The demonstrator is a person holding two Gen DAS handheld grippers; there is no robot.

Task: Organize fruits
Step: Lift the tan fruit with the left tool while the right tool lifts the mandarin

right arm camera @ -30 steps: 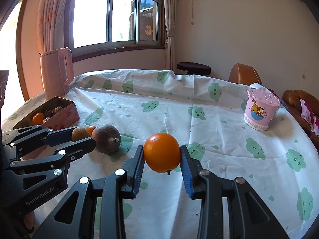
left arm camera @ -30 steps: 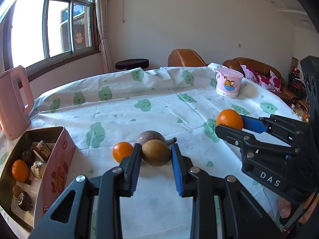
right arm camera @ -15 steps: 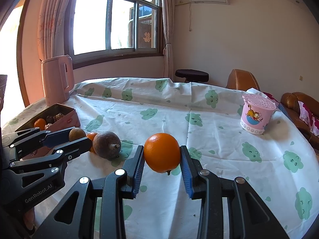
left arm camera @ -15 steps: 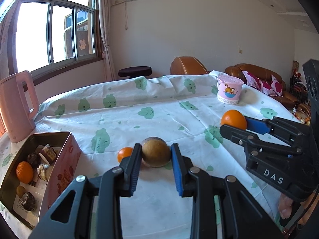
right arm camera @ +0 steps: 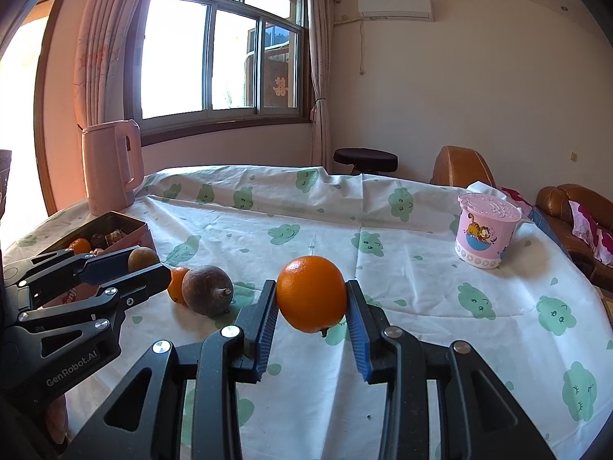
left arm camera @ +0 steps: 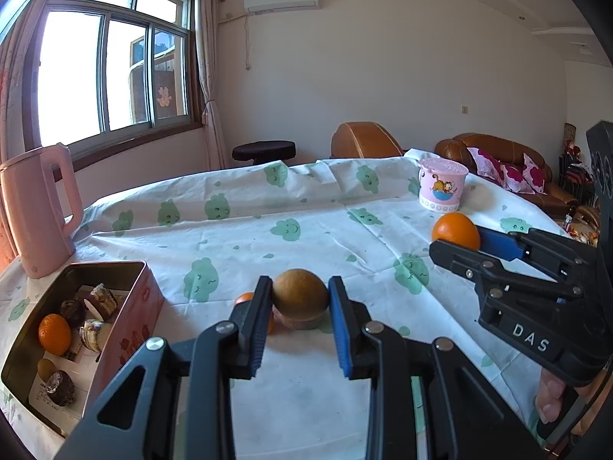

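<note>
My left gripper [left arm camera: 299, 299] is shut on a brown kiwi [left arm camera: 300, 295] and holds it above the tablecloth; the gripper also shows in the right wrist view [right arm camera: 147, 262]. My right gripper [right arm camera: 311, 299] is shut on a large orange [right arm camera: 311, 298], also lifted; the orange shows at the right in the left wrist view [left arm camera: 455, 231]. A small orange [right arm camera: 177, 285] and a dark purple-brown fruit [right arm camera: 207, 295] lie side by side on the cloth under the kiwi. A pink tin box [left arm camera: 126, 329] at the left holds a small orange [left arm camera: 54, 334], a kiwi and wrapped sweets.
A pink kettle [left arm camera: 36, 209] stands behind the box at the table's left edge. A pink cartoon cup [right arm camera: 485, 235] stands at the far right. The table [right arm camera: 440, 326] has a white cloth with green cloud prints. Chairs and a sofa stand beyond it.
My left gripper has risen with the kiwi, off the cloth and away from the two fruits below. My right gripper has lifted slightly with the orange.
</note>
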